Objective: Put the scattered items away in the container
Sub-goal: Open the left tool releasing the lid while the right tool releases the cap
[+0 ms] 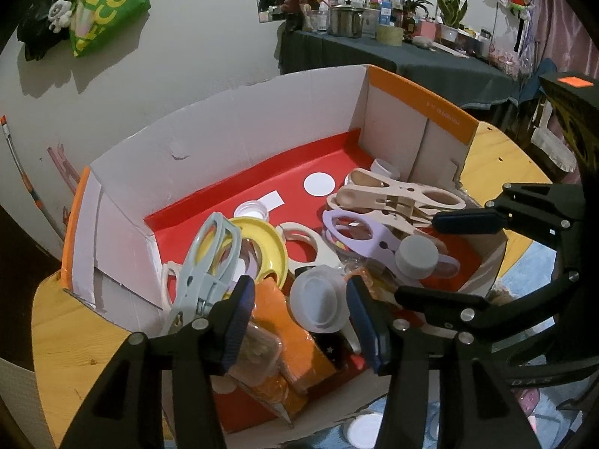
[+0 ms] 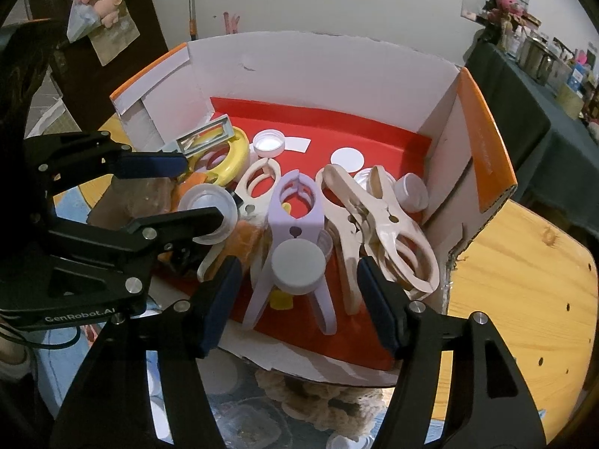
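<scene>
The cardboard box (image 1: 232, 138) (image 2: 318, 67) has white walls and a red floor. Inside lie a purple clip (image 1: 359, 232) (image 2: 295, 205), beige clips (image 1: 397, 194) (image 2: 374, 224), a yellow ring (image 1: 269, 239) (image 2: 232, 157), a grey-blue clip (image 1: 209, 258) and an orange packet (image 1: 280, 318). My left gripper (image 1: 301, 318) is open over a clear plastic lid (image 1: 318, 303) (image 2: 207, 205), and its pads stand apart from the lid. My right gripper (image 2: 295, 277) (image 1: 449, 258) is open, with a grey cap (image 2: 297, 267) (image 1: 417, 258) resting on the purple clip between its fingers, untouched.
The box sits on a round wooden table (image 1: 67, 333) (image 2: 524, 280). A dark-clothed table (image 1: 411, 60) crowded with jars and plants stands behind. Below the near table edge lie a white lid (image 1: 361, 430) and a beige knitted thing (image 2: 329, 393) on the floor.
</scene>
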